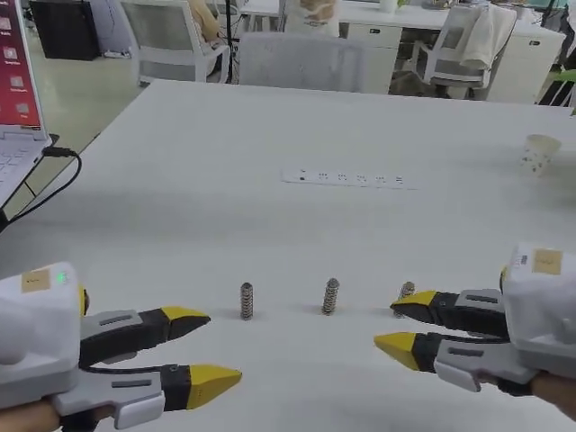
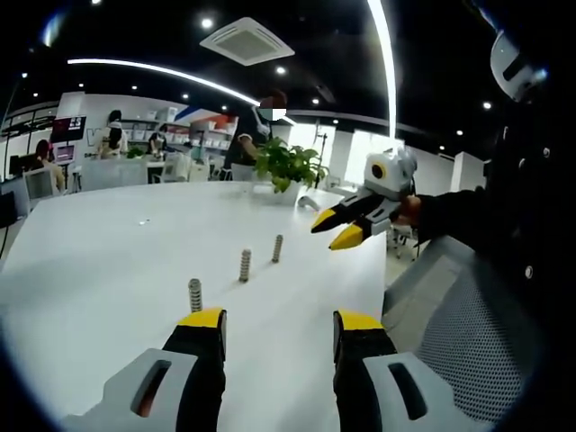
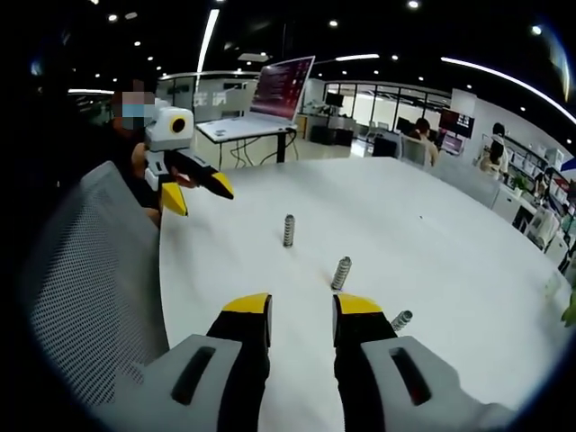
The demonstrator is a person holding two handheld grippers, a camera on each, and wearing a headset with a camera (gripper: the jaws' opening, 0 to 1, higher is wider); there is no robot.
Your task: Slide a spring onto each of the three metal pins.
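The left gripper (image 1: 221,346) hovers low over the white worktop (image 1: 270,135) with its yellow-tipped fingers spread and nothing between them. The left spring (image 1: 247,301) stands upright just beyond their tips. The right gripper (image 1: 387,324) is likewise spread and empty. The right spring (image 1: 406,291) leans just outside one fingertip, and the middle spring (image 1: 331,296) stands ahead of those fingers.
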